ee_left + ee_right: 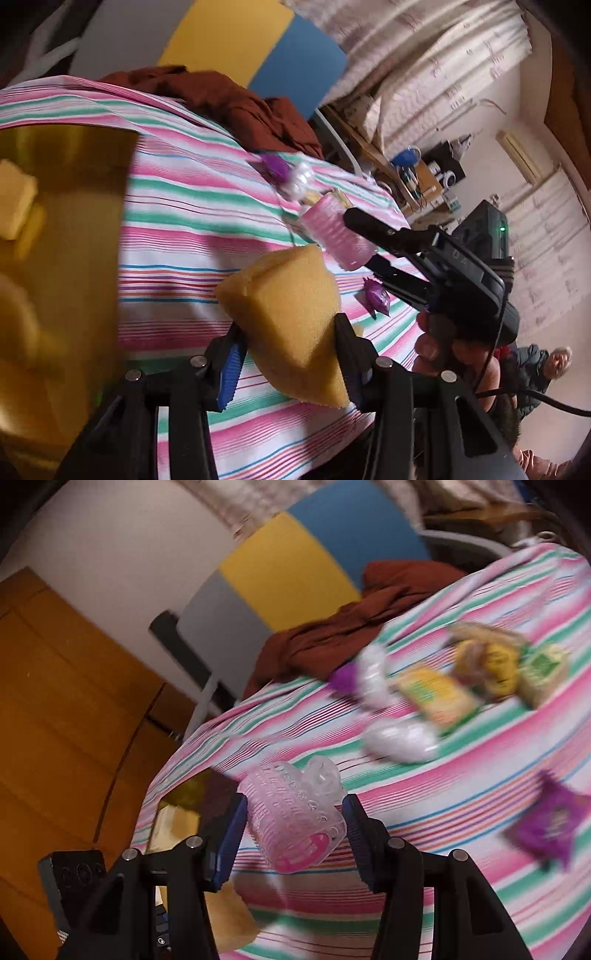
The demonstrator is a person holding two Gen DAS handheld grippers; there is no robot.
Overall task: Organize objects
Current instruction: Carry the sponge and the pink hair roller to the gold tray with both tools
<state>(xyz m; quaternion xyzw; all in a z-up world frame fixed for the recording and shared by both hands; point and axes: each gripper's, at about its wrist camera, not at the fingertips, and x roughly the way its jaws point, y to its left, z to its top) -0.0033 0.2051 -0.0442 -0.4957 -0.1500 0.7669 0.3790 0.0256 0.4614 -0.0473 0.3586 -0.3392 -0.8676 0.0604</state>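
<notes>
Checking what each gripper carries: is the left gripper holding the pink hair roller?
No, the left gripper is clamped on a yellow sponge; the pink hair roller sits in the right gripper.

Snack packs [491, 672] motion-blurred, labels unreadable; gold box [55, 258] cut off left.

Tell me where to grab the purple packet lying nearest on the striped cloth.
Take the purple packet across its flat body from above, claw tips straddling its two side edges. It lies flat on the striped cloth with free cloth all around, though the view is blurred.
</notes>
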